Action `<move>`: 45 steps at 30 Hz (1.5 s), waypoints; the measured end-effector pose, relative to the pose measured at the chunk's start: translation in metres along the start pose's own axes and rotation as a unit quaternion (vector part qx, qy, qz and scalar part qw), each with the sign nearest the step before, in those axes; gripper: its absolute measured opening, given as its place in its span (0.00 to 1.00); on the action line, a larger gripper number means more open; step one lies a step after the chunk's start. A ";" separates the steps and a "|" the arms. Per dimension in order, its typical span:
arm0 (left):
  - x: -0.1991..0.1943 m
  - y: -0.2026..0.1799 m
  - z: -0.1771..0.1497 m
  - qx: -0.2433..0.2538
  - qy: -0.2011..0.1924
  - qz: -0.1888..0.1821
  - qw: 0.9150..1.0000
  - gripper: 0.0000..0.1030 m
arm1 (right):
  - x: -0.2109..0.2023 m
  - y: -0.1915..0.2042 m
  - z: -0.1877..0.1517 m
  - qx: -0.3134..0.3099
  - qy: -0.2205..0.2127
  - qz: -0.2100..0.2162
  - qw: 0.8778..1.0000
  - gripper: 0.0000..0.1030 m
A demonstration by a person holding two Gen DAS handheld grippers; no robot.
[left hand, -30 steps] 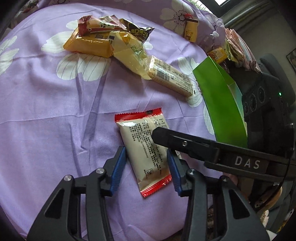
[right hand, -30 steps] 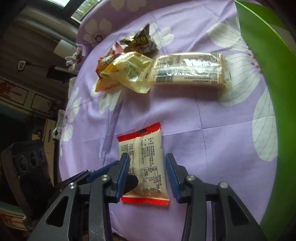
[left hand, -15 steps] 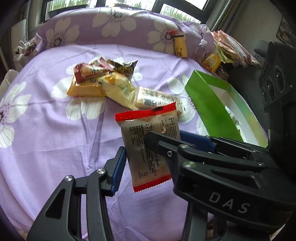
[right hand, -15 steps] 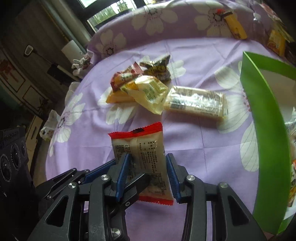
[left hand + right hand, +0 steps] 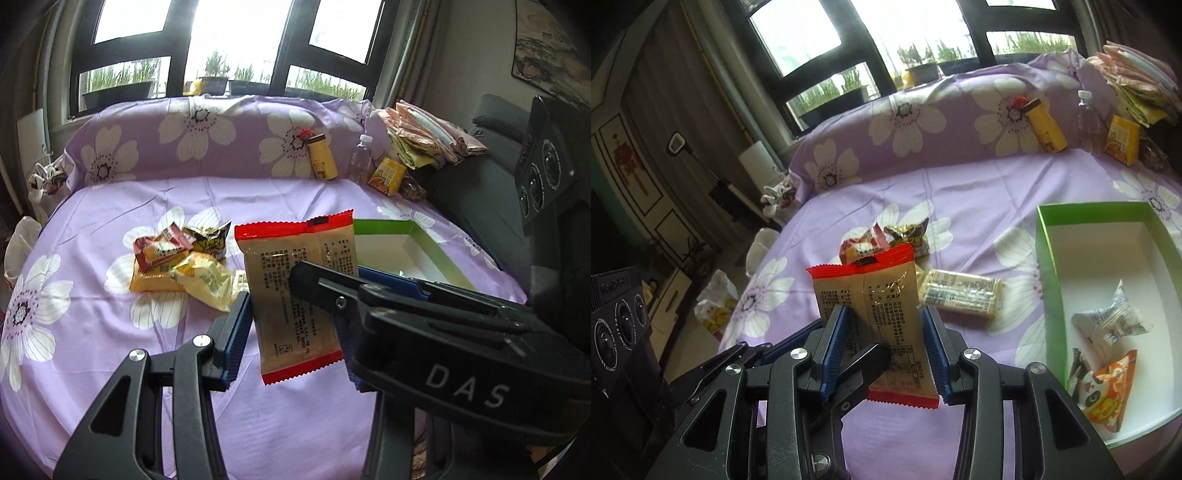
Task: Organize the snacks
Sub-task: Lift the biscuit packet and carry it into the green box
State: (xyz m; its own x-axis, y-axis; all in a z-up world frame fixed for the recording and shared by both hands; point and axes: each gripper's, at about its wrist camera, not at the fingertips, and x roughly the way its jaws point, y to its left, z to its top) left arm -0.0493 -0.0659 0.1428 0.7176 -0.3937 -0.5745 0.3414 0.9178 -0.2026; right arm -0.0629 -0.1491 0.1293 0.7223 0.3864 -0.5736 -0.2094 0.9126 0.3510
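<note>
- Two claws meet around one red-edged tan snack packet (image 5: 295, 295) (image 5: 879, 295), which hangs upright in the air above the purple flowered bed (image 5: 110, 369), clear of the sheet.
- From the right wrist view, the right claw (image 5: 882, 321) is closed on the packet: both blue pads (image 5: 834, 343) press against its two long edges, and its lower red seal hangs below them.
- From the left wrist view, the left claw (image 5: 291, 314) has its fingers on either side of the same packet. The left-hand pad (image 5: 236, 332) sits just beside the packet's edge, but the other finger is mostly hidden behind the right claw (image 5: 332, 275), so I cannot tell whether the left claw is pressing or merely flanking.
- One black finger (image 5: 864, 365) of the left claw crosses in front of the packet's lower part in the right wrist view.
- Several loose snacks (image 5: 177, 266) lie in a small pile on the bed beyond the packet, with a long pale bar (image 5: 960, 299) just beside them.
- A green box (image 5: 1047, 280) (image 5: 432, 243) with a white inside sits open on the bed to the right, well apart from the pile.
- Inside the box lie a white wrapped snack (image 5: 1108, 325) and an orange panda packet (image 5: 1104, 391), near each other.
- A small yellow carton (image 5: 1123, 138) and a clear bottle (image 5: 1087, 110) rest against the flowered bolster (image 5: 207, 147) at the far side.
</note>
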 end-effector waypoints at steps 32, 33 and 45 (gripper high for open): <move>0.058 -0.133 0.025 0.096 0.009 -0.099 0.990 0.42 | -0.088 -0.127 0.010 0.095 -0.093 -0.078 0.988 0.42; 0.061 -0.136 0.025 0.097 0.013 -0.102 0.990 0.42 | -0.088 -0.131 0.010 0.099 -0.093 -0.080 0.988 0.42; 0.090 -0.162 0.023 0.103 0.055 -0.136 0.984 0.42 | -0.094 -0.165 0.005 0.139 -0.083 -0.110 0.981 0.42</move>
State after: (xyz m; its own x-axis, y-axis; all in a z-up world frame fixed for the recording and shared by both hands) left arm -0.0260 -0.2508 0.1419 0.5163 -0.6054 -0.6057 0.6354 0.7450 -0.2031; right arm -0.0928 -0.3369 0.1284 0.8319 0.1352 -0.5383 0.1359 0.8907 0.4338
